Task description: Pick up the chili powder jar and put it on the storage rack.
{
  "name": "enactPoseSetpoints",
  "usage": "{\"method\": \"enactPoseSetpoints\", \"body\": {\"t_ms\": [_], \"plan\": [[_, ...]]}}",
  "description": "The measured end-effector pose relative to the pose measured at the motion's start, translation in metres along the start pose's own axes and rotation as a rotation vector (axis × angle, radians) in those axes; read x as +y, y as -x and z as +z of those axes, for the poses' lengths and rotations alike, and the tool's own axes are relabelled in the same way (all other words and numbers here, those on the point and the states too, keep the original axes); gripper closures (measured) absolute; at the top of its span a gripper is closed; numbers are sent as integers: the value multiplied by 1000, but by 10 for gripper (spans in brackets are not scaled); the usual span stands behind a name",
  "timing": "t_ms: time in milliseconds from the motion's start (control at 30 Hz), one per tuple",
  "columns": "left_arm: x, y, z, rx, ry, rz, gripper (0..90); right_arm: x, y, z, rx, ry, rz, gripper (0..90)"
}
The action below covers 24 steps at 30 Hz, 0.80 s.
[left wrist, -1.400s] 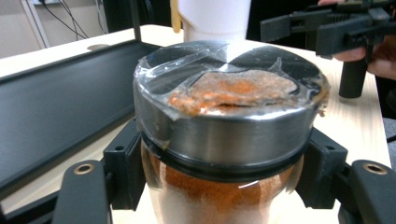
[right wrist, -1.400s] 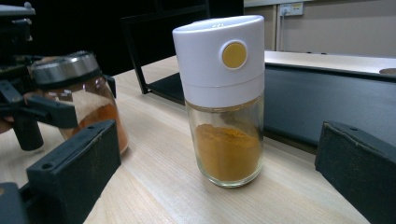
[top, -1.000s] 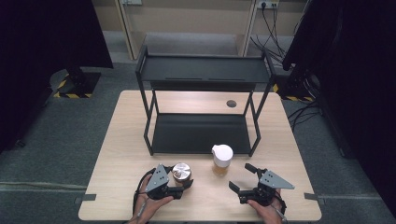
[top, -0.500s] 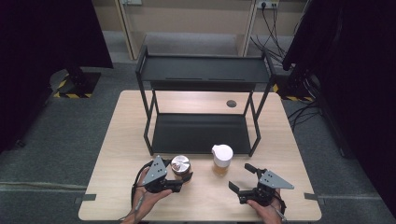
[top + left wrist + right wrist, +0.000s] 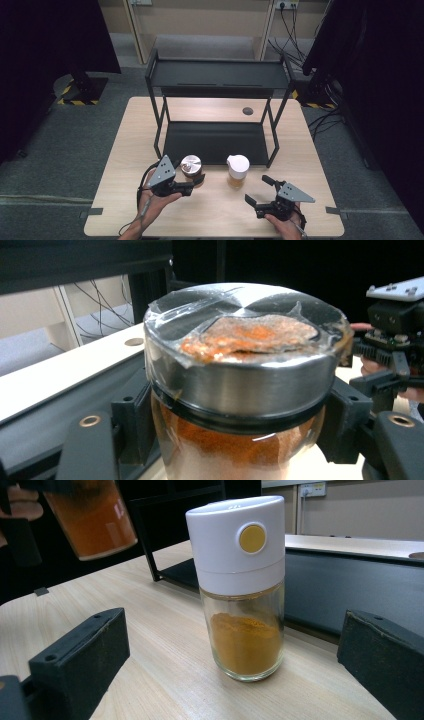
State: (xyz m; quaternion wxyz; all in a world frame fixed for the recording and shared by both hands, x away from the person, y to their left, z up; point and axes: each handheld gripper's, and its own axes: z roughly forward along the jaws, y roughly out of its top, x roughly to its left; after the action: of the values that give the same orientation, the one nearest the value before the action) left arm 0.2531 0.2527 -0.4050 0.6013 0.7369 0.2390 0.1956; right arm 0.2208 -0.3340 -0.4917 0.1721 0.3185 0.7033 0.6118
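A glass jar of orange-red spice (image 5: 190, 164) with a metal lid (image 5: 240, 365) is clamped between the jaws of my left gripper (image 5: 192, 182). In the right gripper view the same jar (image 5: 92, 520) hangs clear of the table at the upper left. A second jar of yellow-orange powder with a white cap (image 5: 237, 167) stands upright on the table just in front of the rack. My right gripper (image 5: 257, 190) is open and points at this jar (image 5: 242, 590) from a short distance, its jaws wide on either side without touching it.
A black two-tier metal rack (image 5: 215, 80) stands at the back of the wooden table (image 5: 135, 130), with its lower shelf (image 5: 215, 142) just behind both jars. A small round hole (image 5: 247, 111) is in the tabletop under the rack.
My left gripper has lifted the metal-lidded jar and carried it a little toward the rack. The right gripper and the white-capped jar have stayed put.
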Motion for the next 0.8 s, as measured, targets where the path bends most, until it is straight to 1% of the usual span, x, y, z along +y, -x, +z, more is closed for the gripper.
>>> {"method": "enactPoseSetpoints", "body": {"t_ms": [167,200,267,300,333,433,500,533,567,600,667,767,800], "plan": [[11,-5,0,-3,6,0,306,0,0,0,1,0,-1,6],[18,-8,0,-1,7,4,306,0,0,0,1,0,-1,6],[26,-11,0,-1,7,4,306,0,0,0,1,0,-1,6],[26,-11,0,-1,7,4,306,0,0,0,1,0,-1,6],[35,-15,0,-6,6,0,306,0,0,0,1,0,-1,6],[49,-20,1,-6,-2,11,305,0,0,0,2,0,-1,6],[56,-24,2,-8,1,4,306,0,0,0,2,0,-1,6],[56,-24,2,-8,1,4,306,0,0,0,2,0,-1,6],[64,-27,3,-12,-2,-2,306,0,0,0,2,0,-1,6],[64,-27,3,-12,-2,-2,306,0,0,0,2,0,0,6],[71,-29,4,-8,-6,2,306,0,0,0,2,0,1,6],[85,-33,6,-7,-7,-3,305,0,0,0,2,0,3,6],[85,-33,6,-7,-7,-3,306,0,0,0,2,1,4,6]]}}
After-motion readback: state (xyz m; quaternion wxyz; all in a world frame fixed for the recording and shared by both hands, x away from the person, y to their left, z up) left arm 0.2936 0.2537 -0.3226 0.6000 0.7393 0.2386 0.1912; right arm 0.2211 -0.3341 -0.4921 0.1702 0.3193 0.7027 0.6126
